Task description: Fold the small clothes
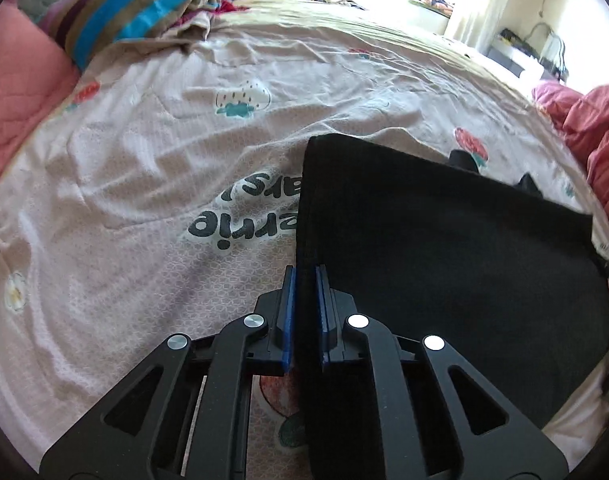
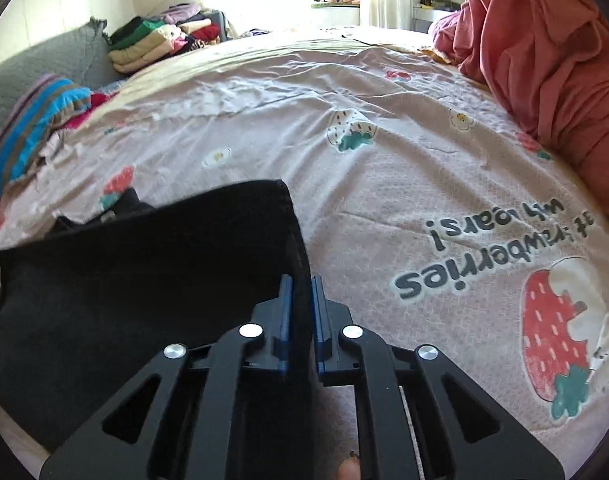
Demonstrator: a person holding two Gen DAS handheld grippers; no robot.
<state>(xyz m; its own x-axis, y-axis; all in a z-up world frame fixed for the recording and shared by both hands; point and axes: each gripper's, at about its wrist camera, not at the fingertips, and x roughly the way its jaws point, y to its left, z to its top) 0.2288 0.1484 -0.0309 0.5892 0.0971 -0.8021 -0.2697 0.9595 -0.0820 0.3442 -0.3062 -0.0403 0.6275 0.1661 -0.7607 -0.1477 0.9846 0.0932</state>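
A black garment (image 1: 444, 248) is held stretched between the two claws above the bed sheet (image 1: 144, 184), which is printed with strawberries and lettering. In the left wrist view the left claw (image 1: 304, 276) is seen closed on the garment's hemmed left edge, the blue pads (image 1: 289, 304) pressed against a folded band of cloth; the rest of the fabric spreads away toward 3 o'clock. In the right wrist view the right claw (image 2: 302, 284) is clamped likewise on the opposite edge, with the cloth spreading toward 9 o'clock.

The fabric is judged to be soft, light and limp, probably a knit, since it hangs in a sagging sheet between the two grips. No fragility is expected, but slack cloth of this kind can slide from a shallow pinch, so the doubled hem is the better place to be gripped. What kind of garment it is cannot be told, as its far parts are dark and partly hidden. A pile of folded clothes (image 2: 152, 44) lies at 11 o'clock.
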